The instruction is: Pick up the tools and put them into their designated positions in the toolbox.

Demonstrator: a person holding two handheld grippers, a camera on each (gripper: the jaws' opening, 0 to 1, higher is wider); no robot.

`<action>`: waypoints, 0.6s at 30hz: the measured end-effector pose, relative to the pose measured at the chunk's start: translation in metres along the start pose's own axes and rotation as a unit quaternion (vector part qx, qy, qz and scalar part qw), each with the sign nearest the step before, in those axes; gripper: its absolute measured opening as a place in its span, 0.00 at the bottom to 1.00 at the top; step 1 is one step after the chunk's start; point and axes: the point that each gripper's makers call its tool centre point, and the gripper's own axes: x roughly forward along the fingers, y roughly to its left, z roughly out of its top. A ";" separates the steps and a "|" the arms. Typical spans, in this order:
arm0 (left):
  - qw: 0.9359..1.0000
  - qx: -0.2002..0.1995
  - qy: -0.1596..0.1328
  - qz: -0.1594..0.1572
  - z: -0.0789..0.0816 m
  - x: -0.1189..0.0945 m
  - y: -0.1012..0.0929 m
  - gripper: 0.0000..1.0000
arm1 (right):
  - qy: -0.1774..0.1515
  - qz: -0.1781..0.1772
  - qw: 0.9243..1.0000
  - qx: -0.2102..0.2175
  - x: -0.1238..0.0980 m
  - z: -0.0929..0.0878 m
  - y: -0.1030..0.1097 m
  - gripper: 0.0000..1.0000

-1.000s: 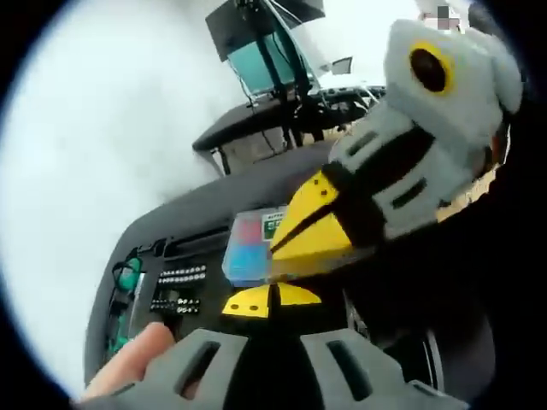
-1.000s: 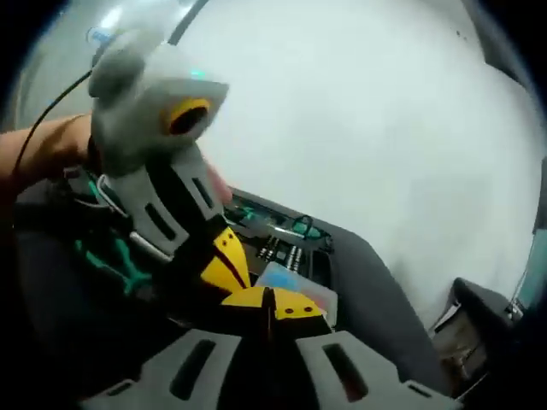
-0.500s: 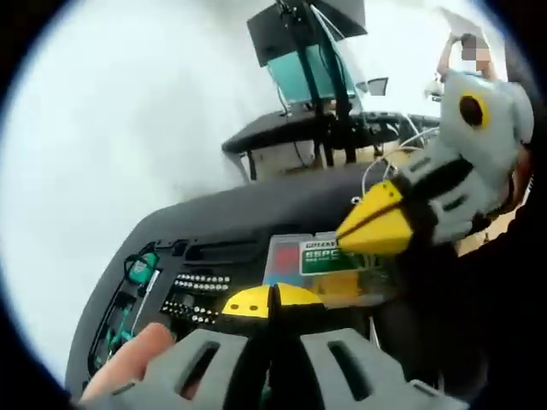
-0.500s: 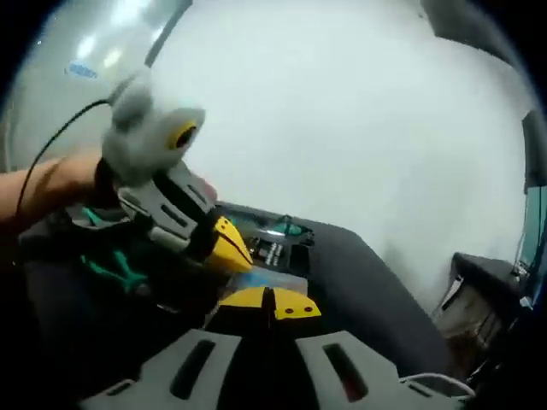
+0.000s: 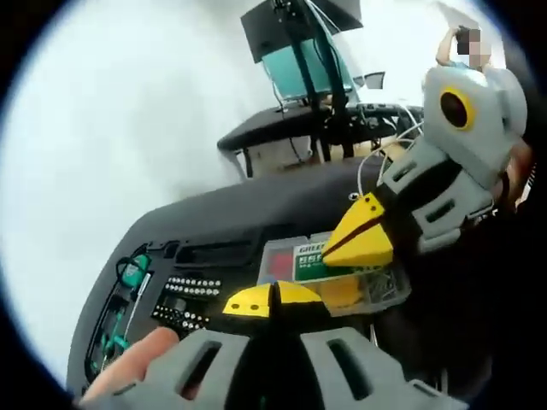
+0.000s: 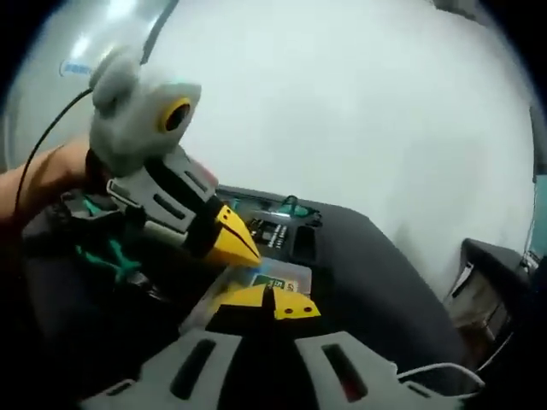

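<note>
A clear plastic parts box (image 5: 318, 263) with a green label and coloured compartments lies on the open black toolbox (image 5: 190, 256). My left gripper (image 5: 272, 299) is shut, its yellow tips at the box's near left edge, with nothing visible between them. From the right, my right gripper's yellow tip (image 5: 359, 237) lies over the label. In the right gripper view, the right gripper (image 6: 267, 301) is shut just before the box (image 6: 278, 275), and the left gripper (image 6: 232, 242) reaches over it from the left.
Rows of screwdriver bits (image 5: 184, 295) and green-handled tools (image 5: 130, 273) sit in the toolbox's slots. Green pliers (image 6: 107, 254) lie at the left of the right gripper view. A black table (image 5: 282, 192) carries everything. Behind it stand a desk and a monitor (image 5: 299, 68).
The right gripper drew back from the left camera, then its tip came down over the box's label. Both views shifted with the hands. Both grippers stayed shut.
</note>
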 end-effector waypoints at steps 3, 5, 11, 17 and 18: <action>1.000 0.008 -0.004 0.002 0.002 0.004 -0.003 0.00 | -0.006 -0.006 1.000 -0.007 0.001 0.000 0.000 0.00; 1.000 0.010 -0.006 0.003 0.002 0.003 -0.002 0.00 | 0.000 -0.008 1.000 -0.008 0.001 0.001 0.000 0.00; 1.000 0.009 -0.010 0.010 0.001 0.003 -0.002 0.00 | -0.005 -0.002 1.000 -0.018 0.001 0.000 0.002 0.00; 0.998 -0.025 -0.043 0.045 -0.002 0.006 0.005 0.00 | 0.003 -0.002 0.997 -0.081 -0.009 0.000 0.001 0.00; 0.998 -0.046 -0.039 0.020 -0.007 0.006 -0.001 0.00 | -0.045 -0.015 0.995 -0.086 -0.011 0.015 0.003 0.00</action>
